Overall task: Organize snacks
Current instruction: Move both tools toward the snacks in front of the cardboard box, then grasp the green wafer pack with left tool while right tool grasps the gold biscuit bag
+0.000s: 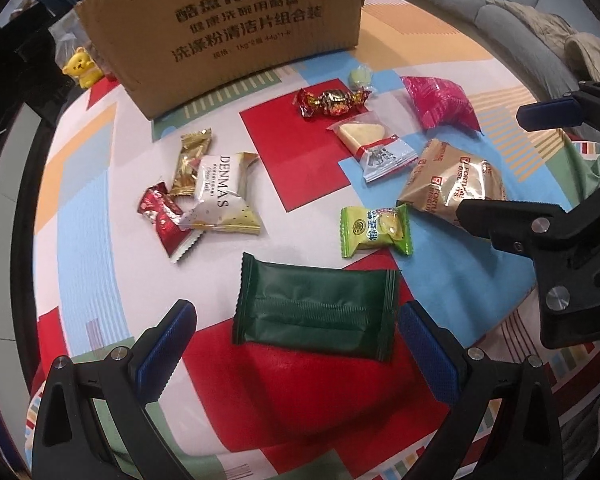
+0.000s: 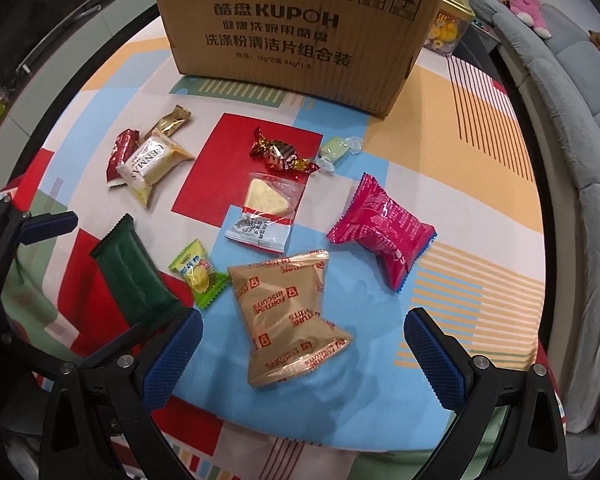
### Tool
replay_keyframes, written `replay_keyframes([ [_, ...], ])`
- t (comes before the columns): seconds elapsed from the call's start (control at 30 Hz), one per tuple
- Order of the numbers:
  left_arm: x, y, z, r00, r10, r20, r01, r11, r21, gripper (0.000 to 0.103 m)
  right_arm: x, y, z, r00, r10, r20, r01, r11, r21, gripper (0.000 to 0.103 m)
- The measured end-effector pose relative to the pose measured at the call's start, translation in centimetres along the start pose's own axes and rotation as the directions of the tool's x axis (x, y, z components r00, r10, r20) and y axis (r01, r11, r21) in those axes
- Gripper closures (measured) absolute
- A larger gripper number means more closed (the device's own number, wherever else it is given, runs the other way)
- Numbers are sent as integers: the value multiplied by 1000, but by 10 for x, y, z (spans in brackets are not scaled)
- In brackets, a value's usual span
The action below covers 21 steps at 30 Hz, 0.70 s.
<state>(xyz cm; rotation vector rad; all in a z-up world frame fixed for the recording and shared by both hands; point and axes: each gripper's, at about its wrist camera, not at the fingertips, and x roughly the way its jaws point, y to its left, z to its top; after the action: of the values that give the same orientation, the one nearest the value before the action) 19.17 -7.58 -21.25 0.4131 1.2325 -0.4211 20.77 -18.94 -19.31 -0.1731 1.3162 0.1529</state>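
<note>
On a tablecloth of bright colour blocks (image 1: 296, 240), wrapped snacks lie loose before a brown cardboard box (image 1: 224, 36). The left gripper (image 1: 296, 344), jaws apart, flanks a flat dark-green foil packet (image 1: 316, 316); the right gripper (image 2: 304, 356), likewise apart and empty, frames a tan biscuit pouch (image 2: 288, 312). Lowering squarely before closing should secure each.
</note>
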Motion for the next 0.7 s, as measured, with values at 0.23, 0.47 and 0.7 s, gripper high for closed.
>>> replay_keyframes([
  [0.23,14,-1,0,999,-15,-33,15,1000,1,0,12,0,6,1000,18,-17,-18,1000,-4,1],
  [0.47,21,2,1,998,-38,-44,38,999,-8,1,26,-1,8,999,29,-43,-29,1000,-3,1],
  [0.7,26,4,1,997,-64,-46,64,998,-14,3,43,-6,9,996,45,-73,-45,999,9,7],
])
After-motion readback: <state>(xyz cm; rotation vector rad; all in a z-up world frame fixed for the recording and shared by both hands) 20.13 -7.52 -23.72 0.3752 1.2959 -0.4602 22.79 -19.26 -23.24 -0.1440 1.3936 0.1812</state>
